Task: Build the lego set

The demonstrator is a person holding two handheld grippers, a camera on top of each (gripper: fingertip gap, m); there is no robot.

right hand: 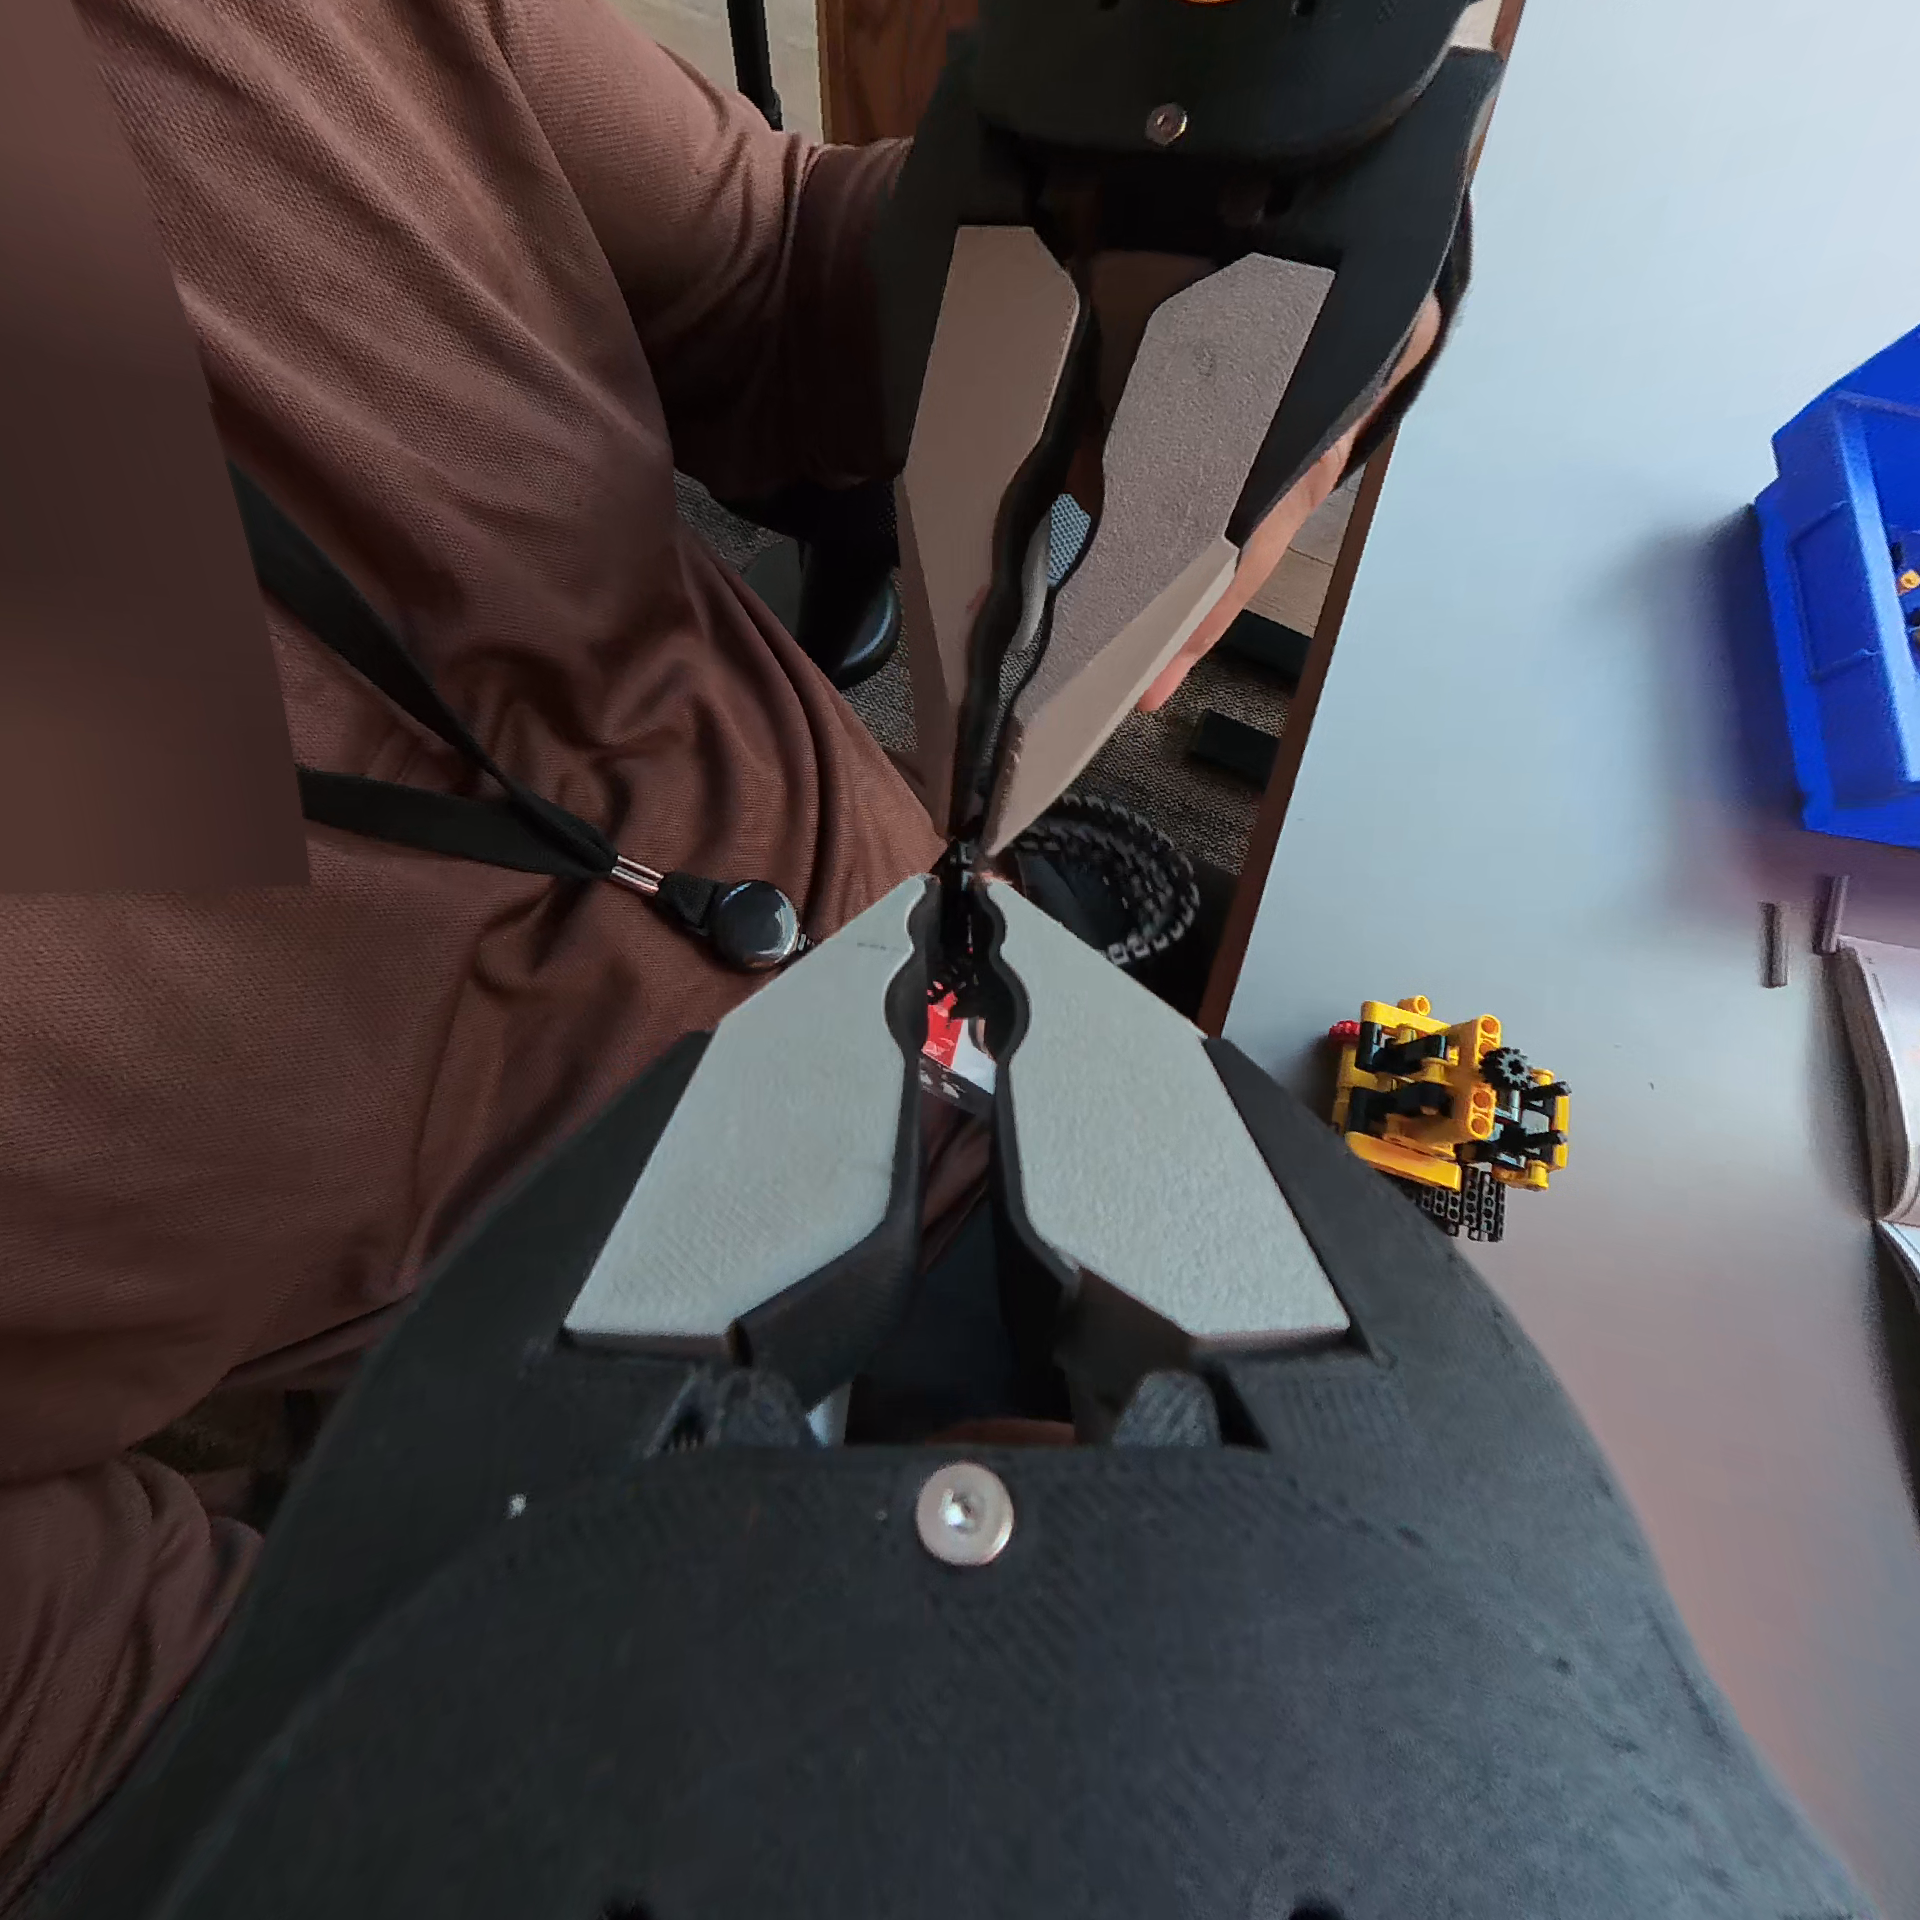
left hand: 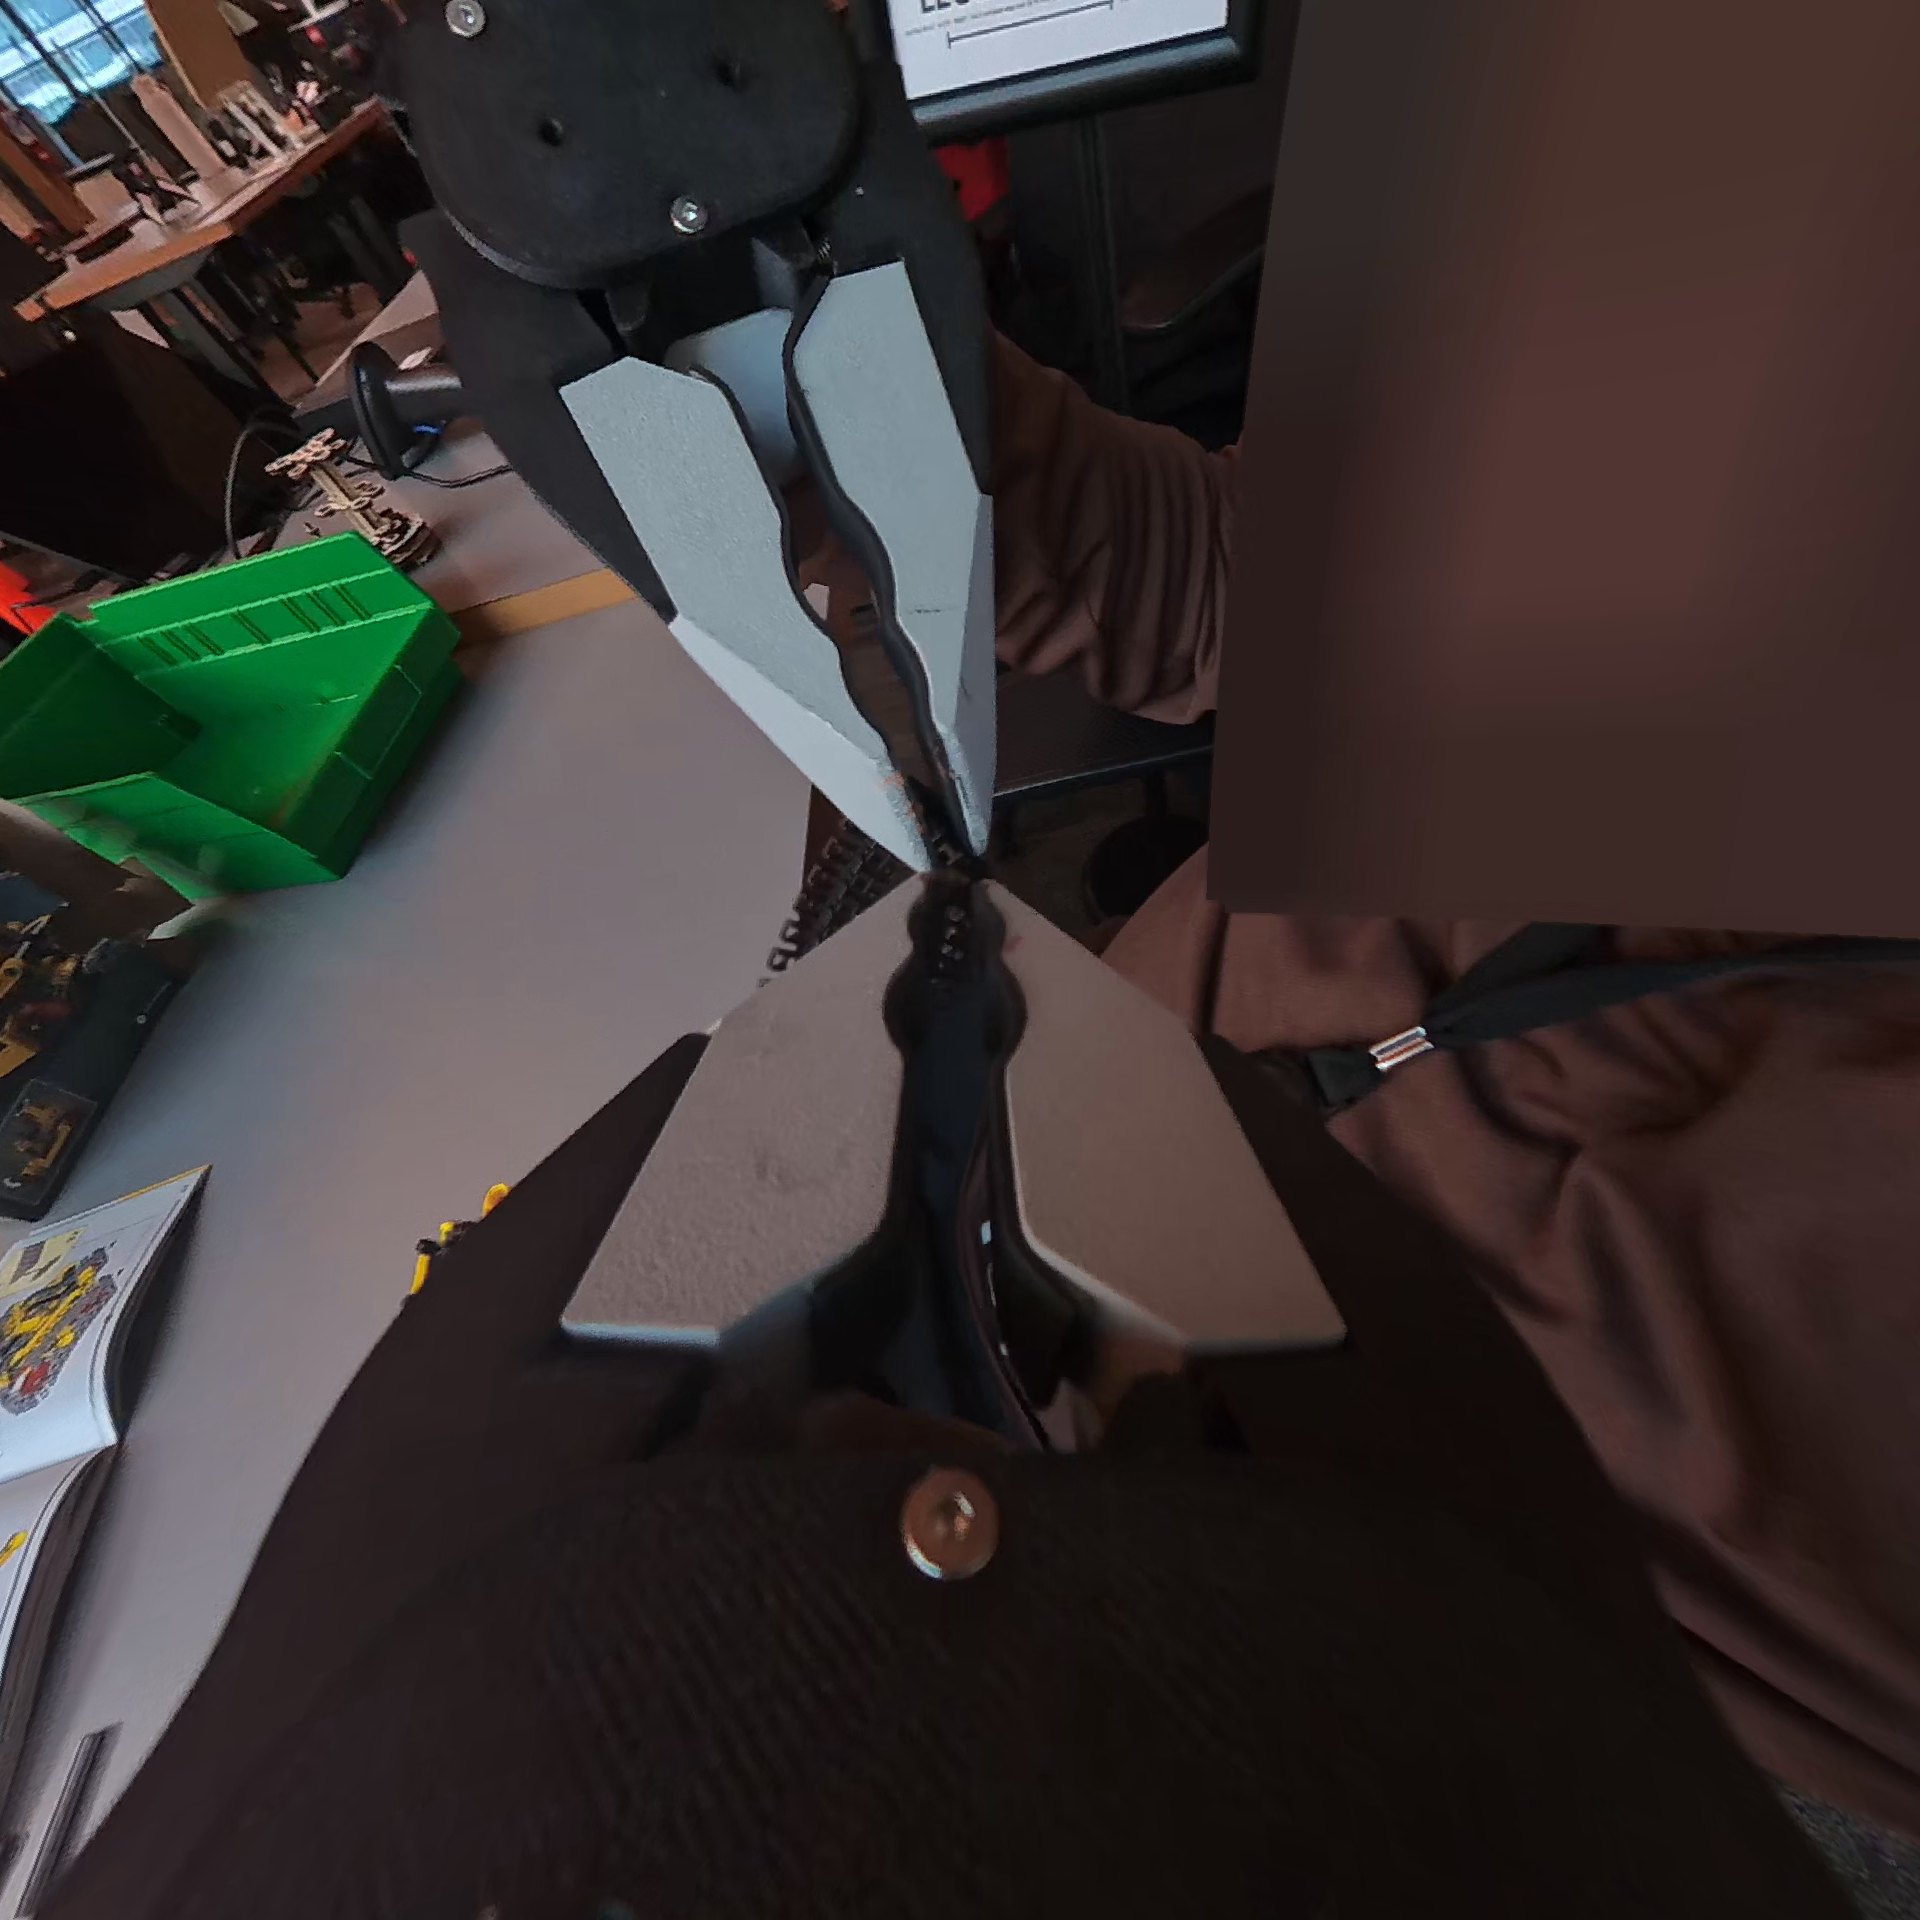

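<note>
Yellow lego vehicle [right hand: 1449, 1112] sits near a blue bin [right hand: 1839, 613]; both tools, tip to tip, are pinched together on a small black piece [right hand: 961, 914].

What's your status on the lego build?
Left gripper and right gripper shut tip to tip on a small black piece. Yellow model untouched on table. Nothing blocking.

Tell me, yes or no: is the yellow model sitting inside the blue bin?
No. In the right wrist view the yellow model stands on the bare table, apart from the blue bin.

Yellow-black lego vehicle [right hand: 1449, 1112] on table
</note>
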